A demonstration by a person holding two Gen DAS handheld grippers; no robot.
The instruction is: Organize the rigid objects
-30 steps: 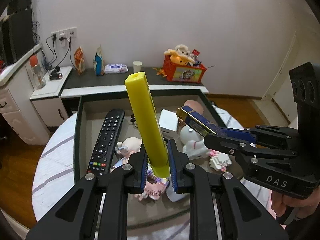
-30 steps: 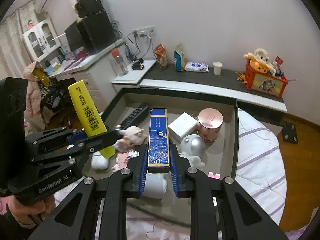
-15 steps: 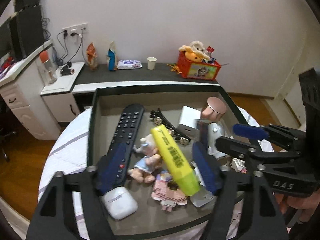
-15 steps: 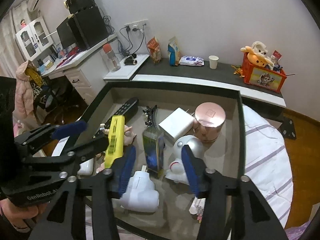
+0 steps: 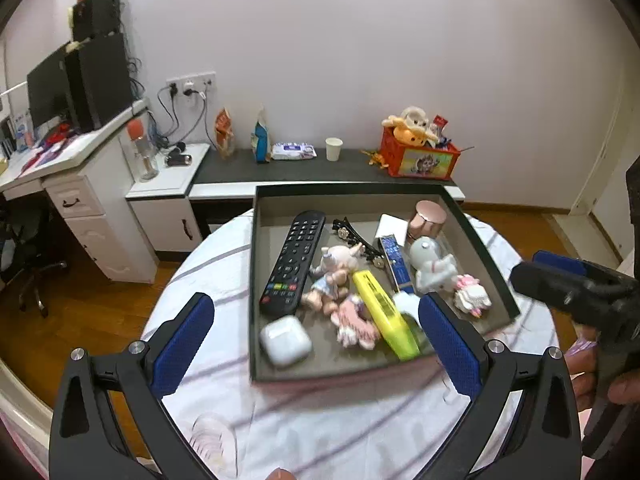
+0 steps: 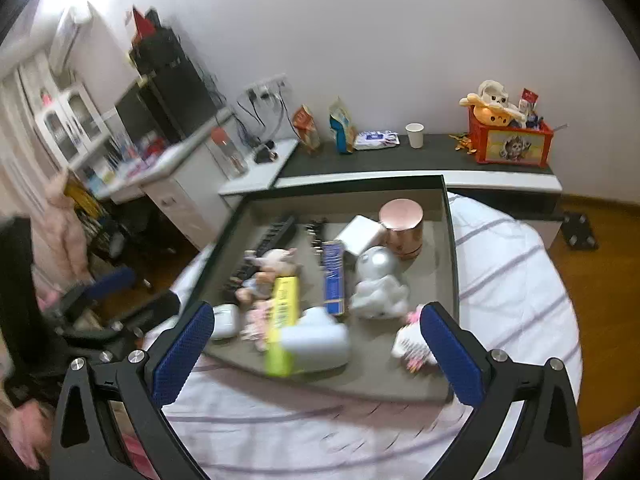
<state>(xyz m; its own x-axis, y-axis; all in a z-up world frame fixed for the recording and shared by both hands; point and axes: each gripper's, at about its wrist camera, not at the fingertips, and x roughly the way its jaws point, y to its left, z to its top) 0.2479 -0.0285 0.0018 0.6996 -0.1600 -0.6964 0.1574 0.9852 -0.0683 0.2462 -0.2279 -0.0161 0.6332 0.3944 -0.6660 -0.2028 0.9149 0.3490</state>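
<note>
Both claws empty, jaws spread wide. Left claw [image 5: 316, 340] hangs over the near edge of the tray [image 5: 360, 189]; right claw [image 6: 316, 344] likewise, seen from its own camera. Nothing between the pads of either.

Tray sits on a round desk [image 5: 208, 280] under a striped white cloth. Contents, all loose and crowded:
- Yellow highlighter [image 5: 384, 316], lying flat, near middle, its near end close to the near wall. Hard plastic, light, smooth sides; likely to slip if pinched on the narrow edges. Best taken across the barrel at mid-length.
- Blue slim box [image 5: 395, 262], lying flat just right of the highlighter, running near to far. Stiff card or tin by the look, light; grip across the short width, near centre, so it does not pivot.
- Black remote [image 5: 294, 262], left side, long and flat; heavier than the rest, grip across the waist.
- White earbud case [image 5: 285, 341], near left corner. Glossy, rounded, slippery; needs a square pinch on the flat faces.
- Pig figurine [image 5: 334, 270] and white astronaut figure [image 5: 430, 264], irregular, probably hollow; thin limbs could snap.
- Rose-gold jar [image 5: 428, 220], far right; round, rigid, could roll out of a side pinch.

The right-wrist view is motion-blurred, so fine detail is uncertain.
</note>
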